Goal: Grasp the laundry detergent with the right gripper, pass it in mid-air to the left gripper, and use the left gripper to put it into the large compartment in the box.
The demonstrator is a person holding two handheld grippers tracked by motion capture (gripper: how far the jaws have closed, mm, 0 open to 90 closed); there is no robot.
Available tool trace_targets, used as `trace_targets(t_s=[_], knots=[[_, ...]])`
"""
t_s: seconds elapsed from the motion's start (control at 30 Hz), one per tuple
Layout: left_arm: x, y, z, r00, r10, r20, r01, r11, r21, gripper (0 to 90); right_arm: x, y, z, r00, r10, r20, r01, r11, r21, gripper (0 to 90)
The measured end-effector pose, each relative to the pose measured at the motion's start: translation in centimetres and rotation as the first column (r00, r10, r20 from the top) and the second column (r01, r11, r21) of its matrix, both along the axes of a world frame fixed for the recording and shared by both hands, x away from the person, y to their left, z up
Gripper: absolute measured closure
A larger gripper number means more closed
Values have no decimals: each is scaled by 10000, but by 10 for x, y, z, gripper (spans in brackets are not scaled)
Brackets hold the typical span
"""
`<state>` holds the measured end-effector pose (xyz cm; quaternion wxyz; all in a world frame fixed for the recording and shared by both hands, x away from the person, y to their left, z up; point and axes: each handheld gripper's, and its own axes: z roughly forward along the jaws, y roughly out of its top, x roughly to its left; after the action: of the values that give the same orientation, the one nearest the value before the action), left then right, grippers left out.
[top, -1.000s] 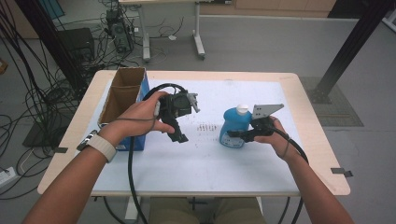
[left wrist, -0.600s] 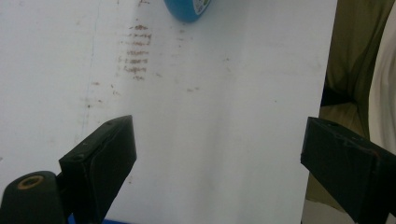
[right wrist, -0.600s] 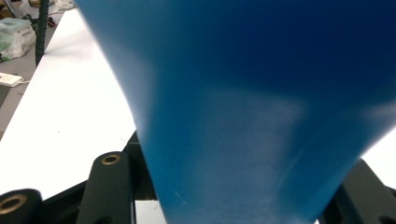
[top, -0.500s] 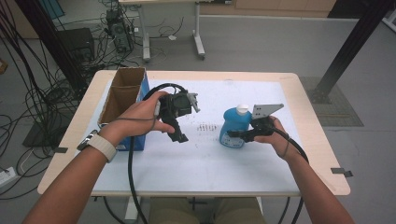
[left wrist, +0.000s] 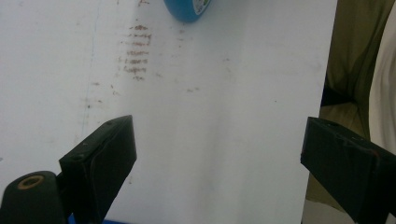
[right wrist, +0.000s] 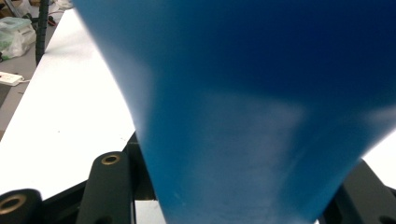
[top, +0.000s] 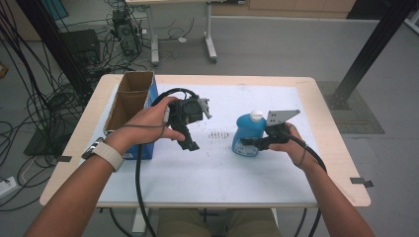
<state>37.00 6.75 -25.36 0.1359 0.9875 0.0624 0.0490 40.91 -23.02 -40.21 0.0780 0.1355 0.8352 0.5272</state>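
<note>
A blue bottle (top: 248, 129) with a white cap stands upright on the white sheet at the middle right of the table. My right gripper (top: 245, 143) is shut on its lower body from the right side. In the right gripper view the bottle (right wrist: 261, 107) sits close between the black jaws of my right gripper (right wrist: 233, 198). My left gripper (top: 189, 143) hangs over the sheet left of the bottle, pointing down and towards the person. Its jaws stand wide open with nothing between them in the left gripper view (left wrist: 217, 161), where the bottle's base (left wrist: 187, 8) lies at the top edge.
An open cardboard box (top: 129, 101) with a blue side stands at the table's left edge, behind the left hand. Brown smudge marks (top: 217, 134) lie on the white sheet (top: 222, 173) between the grippers. Cables and table legs crowd the floor beyond the far edge.
</note>
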Motion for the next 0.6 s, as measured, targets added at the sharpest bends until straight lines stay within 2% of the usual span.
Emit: trace_targets(t_s=[0.6], knots=[[0, 1, 1, 10000, 7, 8, -7, 10000, -11, 110, 0, 0, 0, 10000, -2, 15, 2, 10000, -7, 432]])
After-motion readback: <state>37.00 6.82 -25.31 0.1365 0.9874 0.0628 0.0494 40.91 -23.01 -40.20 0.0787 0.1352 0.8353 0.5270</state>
